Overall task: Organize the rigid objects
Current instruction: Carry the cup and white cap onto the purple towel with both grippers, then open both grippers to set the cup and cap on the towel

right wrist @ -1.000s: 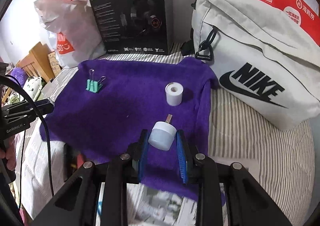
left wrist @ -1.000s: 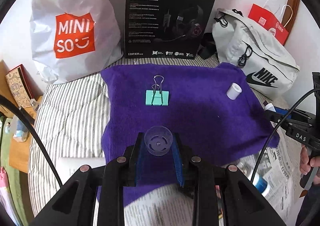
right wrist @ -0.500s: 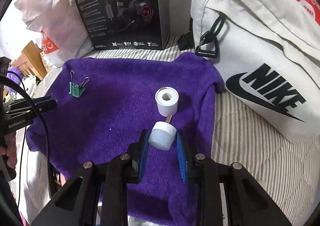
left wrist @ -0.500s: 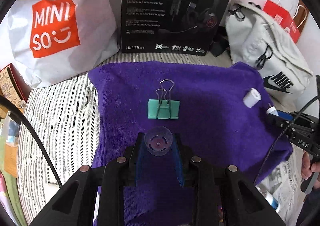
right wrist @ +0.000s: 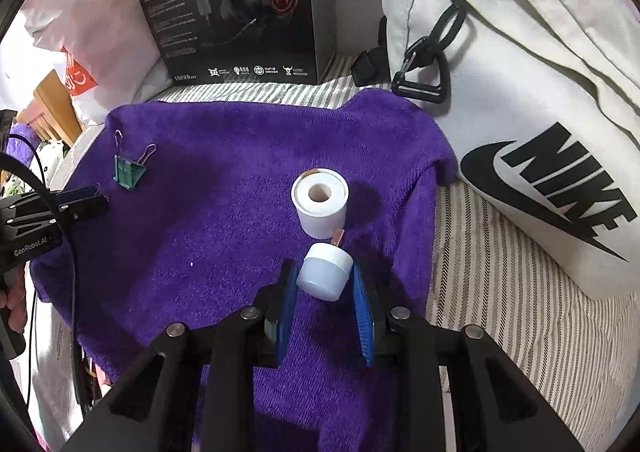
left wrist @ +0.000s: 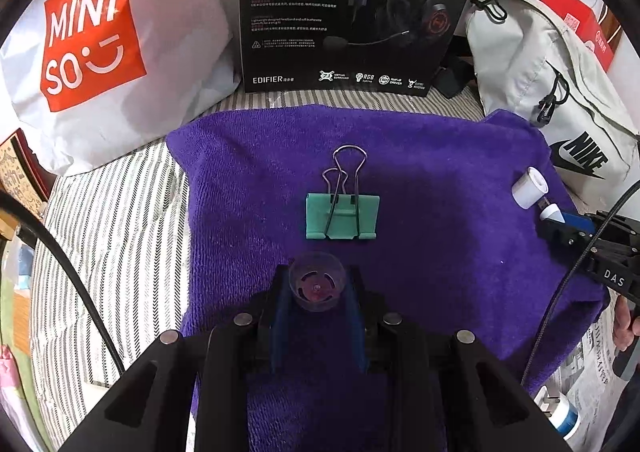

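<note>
Left gripper (left wrist: 318, 288) has its fingers pinched tight on a small clear plastic cup (left wrist: 317, 283), over the near-middle of the purple towel (left wrist: 440, 171). Right gripper (right wrist: 325, 276) is clamped on a little white cap thing (right wrist: 325, 271), w/ a brownish tab poking out the far side, near the towel's right edge.

Just past the clear cup lies the green binder clip (left wrist: 341, 215), flat, wire handles pointing away. Just past the white cap stands the white roll (right wrist: 319, 201), hole up. The tab looks like it's almost touching the roll, can't tell tbh.

Imo the step is setting both down next to their neighbours. Lower straight, don't nudge the clip or tip the roll, let go only once they're resting on the towel. It's soft so stuff may wobble.

Hard to see: what the cap actually is, the cup's underside, and the towel's near edge behind the gripper bodies. Headset box (left wrist: 352, 11) and bags at the back are cut off up top.
</note>
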Motion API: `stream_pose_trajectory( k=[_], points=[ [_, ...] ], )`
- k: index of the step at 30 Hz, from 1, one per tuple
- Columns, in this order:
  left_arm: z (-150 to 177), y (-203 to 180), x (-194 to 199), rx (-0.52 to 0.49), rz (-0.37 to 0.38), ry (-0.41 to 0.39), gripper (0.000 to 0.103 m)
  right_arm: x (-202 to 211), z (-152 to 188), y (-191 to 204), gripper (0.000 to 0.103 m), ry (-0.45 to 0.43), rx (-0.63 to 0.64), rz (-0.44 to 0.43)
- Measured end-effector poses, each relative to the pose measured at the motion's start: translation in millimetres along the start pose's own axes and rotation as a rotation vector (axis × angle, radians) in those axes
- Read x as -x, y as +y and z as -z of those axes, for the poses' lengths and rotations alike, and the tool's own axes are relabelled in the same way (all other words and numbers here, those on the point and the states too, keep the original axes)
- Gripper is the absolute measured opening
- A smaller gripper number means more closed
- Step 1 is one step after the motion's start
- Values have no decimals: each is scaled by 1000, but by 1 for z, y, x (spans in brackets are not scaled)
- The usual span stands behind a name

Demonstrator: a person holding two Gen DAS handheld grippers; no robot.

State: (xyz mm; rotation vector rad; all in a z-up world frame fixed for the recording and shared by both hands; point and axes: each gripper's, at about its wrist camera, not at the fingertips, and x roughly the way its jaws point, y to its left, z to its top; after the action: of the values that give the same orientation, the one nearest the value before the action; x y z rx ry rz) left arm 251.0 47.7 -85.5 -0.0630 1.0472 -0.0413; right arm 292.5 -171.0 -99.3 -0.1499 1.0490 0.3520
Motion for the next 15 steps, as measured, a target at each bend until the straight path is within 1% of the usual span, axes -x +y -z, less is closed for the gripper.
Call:
stream_pose_trajectory(
  k=[3,7,12,14,15],
  points=[
    [-2,0,-3,-6,0,0,26,-5,-2,0,28,12,-1,-7],
    [-3,1,-5,-12,0,-5,26,-6,-3,2,28,6,3,-1],
    [-2,-4,-8,-46,-27,-12,26,-7,-4,3,28,0,16,1],
    [-1,-6,-8,-50,-32,-16,28,-7,-3,2,28,-7,17,-8],
    [-1,-7,-7,-50,-30,-16,31,-6,-3,2,28,-11,18,-14]
  ],
)
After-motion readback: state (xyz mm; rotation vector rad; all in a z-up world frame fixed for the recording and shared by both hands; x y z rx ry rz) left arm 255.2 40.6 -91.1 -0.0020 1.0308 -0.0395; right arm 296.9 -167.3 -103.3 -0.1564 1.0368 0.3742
